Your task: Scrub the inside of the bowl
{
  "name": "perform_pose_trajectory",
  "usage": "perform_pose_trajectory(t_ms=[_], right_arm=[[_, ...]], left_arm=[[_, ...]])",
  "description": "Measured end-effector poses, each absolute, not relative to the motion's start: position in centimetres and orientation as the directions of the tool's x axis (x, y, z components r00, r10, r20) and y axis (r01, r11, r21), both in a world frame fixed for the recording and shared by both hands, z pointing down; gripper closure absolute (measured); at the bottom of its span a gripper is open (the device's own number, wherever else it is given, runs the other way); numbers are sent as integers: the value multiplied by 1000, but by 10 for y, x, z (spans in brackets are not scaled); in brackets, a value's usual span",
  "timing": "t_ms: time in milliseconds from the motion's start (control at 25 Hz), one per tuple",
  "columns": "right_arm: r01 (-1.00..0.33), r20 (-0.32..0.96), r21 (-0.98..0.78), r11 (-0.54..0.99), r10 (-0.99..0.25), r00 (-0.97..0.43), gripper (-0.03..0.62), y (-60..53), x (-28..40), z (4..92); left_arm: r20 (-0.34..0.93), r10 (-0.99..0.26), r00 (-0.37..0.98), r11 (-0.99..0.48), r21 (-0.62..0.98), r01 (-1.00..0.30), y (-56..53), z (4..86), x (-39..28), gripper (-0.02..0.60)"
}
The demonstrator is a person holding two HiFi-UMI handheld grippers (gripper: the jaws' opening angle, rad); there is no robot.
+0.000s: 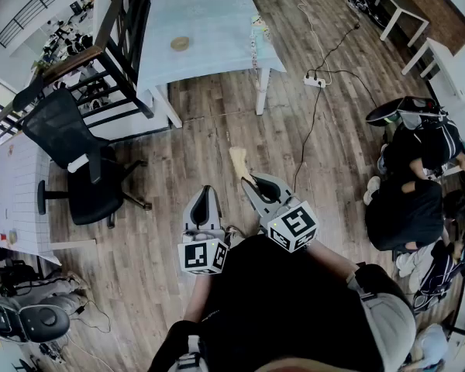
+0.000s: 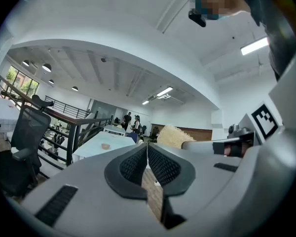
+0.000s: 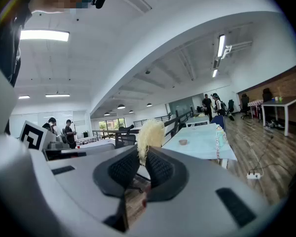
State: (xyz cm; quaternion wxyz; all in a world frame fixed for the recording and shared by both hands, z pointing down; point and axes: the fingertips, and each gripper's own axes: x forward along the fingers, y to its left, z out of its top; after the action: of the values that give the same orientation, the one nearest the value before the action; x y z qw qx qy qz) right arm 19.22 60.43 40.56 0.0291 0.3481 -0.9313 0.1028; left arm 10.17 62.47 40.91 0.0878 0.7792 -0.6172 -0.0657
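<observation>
Bowl (image 1: 180, 43) round, tan; scrubber (image 3: 149, 133) pale, fibrous

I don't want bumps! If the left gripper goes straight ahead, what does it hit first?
The way looks free near the left gripper. Farther on it would probably meet the cloth-covered table, though depth is unclear.

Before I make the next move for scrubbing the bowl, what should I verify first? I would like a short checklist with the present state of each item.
1. The right tool grips the brush: ok, jaws shut on it, bristles pointing ahead.
2. The left tool is ready to hold the bowl: not ok, jaws shut, nothing between them.
3. The bowl is within reach: not ok, it sits on the far table.
4. The way to the table is free: ok, but a power strip with cables lies on the floor at the right.
5. State of the bowl's inside: cannot tell, too small.
</observation>
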Motion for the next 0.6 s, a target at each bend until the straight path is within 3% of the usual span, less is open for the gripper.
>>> perform_pose_trajectory(t_ms=[600], right_arm=[[-655, 155, -227, 721, -637, -755, 553, 587, 225, 424]], left_arm=[[67, -967, 245, -226, 217, -950, 602, 425, 140, 563]])
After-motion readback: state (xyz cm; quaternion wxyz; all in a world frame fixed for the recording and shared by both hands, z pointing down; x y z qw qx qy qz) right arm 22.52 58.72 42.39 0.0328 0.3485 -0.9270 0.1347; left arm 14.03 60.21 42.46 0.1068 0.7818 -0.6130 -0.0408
